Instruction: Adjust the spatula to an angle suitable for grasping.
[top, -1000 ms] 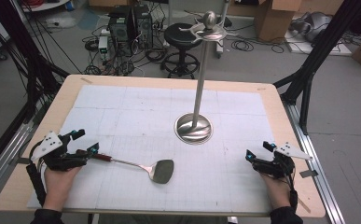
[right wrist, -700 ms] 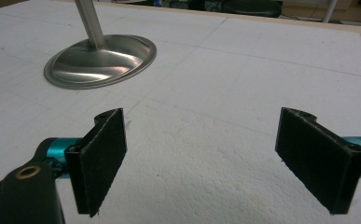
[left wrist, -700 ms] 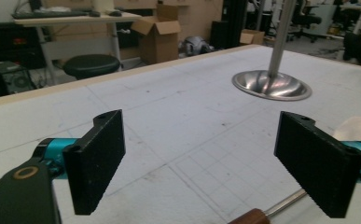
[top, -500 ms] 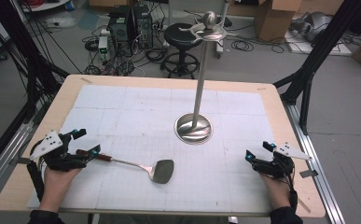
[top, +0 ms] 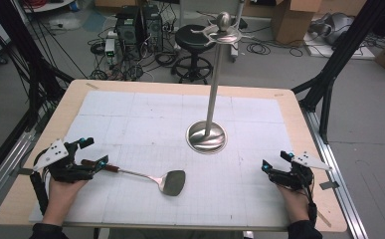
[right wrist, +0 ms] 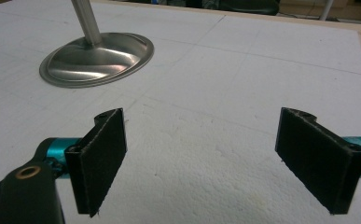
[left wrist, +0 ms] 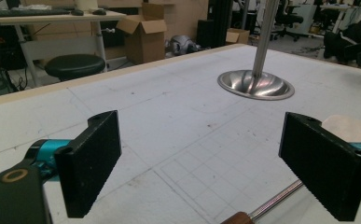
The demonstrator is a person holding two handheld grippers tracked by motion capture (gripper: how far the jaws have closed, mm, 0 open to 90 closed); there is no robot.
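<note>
Little has changed over the last second: the left tongs (top: 91, 155) remain apart around the wooden handle of the spatula (top: 172, 181), which lies flat on the tabletop (top: 145, 114); the right tongs (top: 275, 165) stay apart, empty; the stand (top: 207, 137) is untouched, so probably a grasp is pending

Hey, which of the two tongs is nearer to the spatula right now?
Left. The left tongs are open at the spatula's wooden handle end; the right tongs sit open far across the table, nothing between them.
</note>
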